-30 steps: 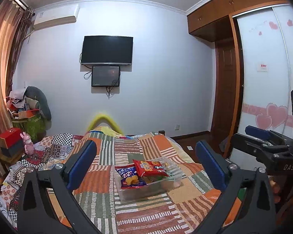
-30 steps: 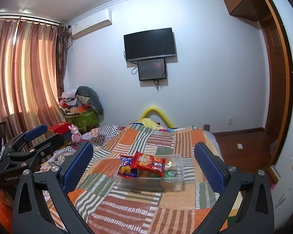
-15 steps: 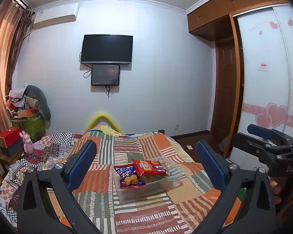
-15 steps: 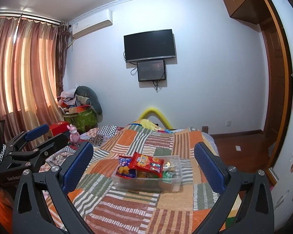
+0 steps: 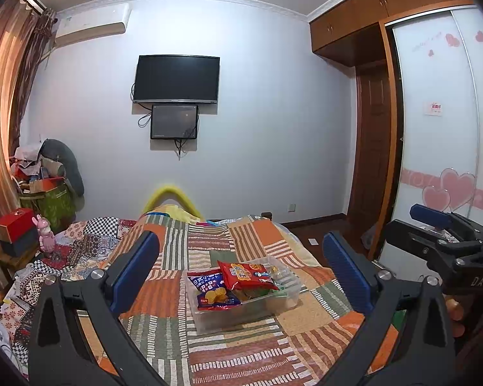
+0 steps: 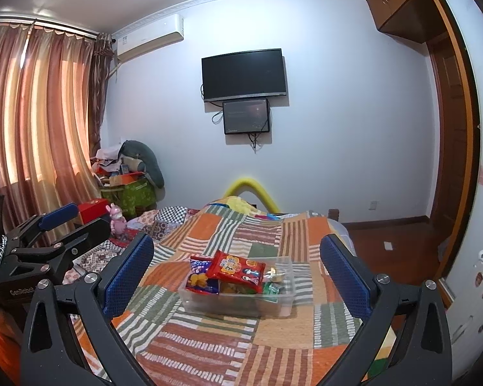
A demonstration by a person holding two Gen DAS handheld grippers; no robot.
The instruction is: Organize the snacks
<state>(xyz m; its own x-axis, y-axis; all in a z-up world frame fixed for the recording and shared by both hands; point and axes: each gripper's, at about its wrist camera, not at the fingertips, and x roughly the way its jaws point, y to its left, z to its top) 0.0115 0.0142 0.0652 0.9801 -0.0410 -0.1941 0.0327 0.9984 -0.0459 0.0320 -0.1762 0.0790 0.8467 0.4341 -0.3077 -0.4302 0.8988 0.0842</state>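
1. We record a bedroom: a bed under a patchwork quilt (image 5: 209,244) of orange, green and striped squares, a pale wall with a dark television (image 5: 176,78) and a smaller screen (image 5: 174,121) mounted just below it, an air conditioner (image 5: 91,25) high on the left, and curtains (image 6: 38,122) by the window.
2. Task item: a clear plastic bin (image 5: 283,292) sits on the quilt near the middle of the bed, holding snack packs. A red snack bag (image 5: 246,275) lies on top, overlapping a blue chip bag (image 5: 211,291) with white characters and pictured chips. We cannot read the print on either bag. Smaller packets sit in the bin's right part (image 6: 273,281), too small to identify.
3. Readable writing: "DAS" on the right gripper's body in the left wrist view; "GenRobot" on the left gripper's body in the right wrist view.
4. Left gripper (image 5: 241,267): jaws spread wide, nothing between the blue pads (image 5: 135,270), well short of the bin.
5. Right gripper (image 6: 238,270): jaws likewise spread wide and bare, bin framed between them at a distance.
6. Surroundings: pink rabbit toy (image 5: 45,233) and red box (image 5: 14,223) at bed's left; a green bag (image 6: 128,193) piled with clutter in the corner; wardrobe door with pink heart stickers (image 5: 454,189); a yellow curved rail (image 6: 251,189) at the bed's far end.
7. Nothing stands between either gripper and the bin.
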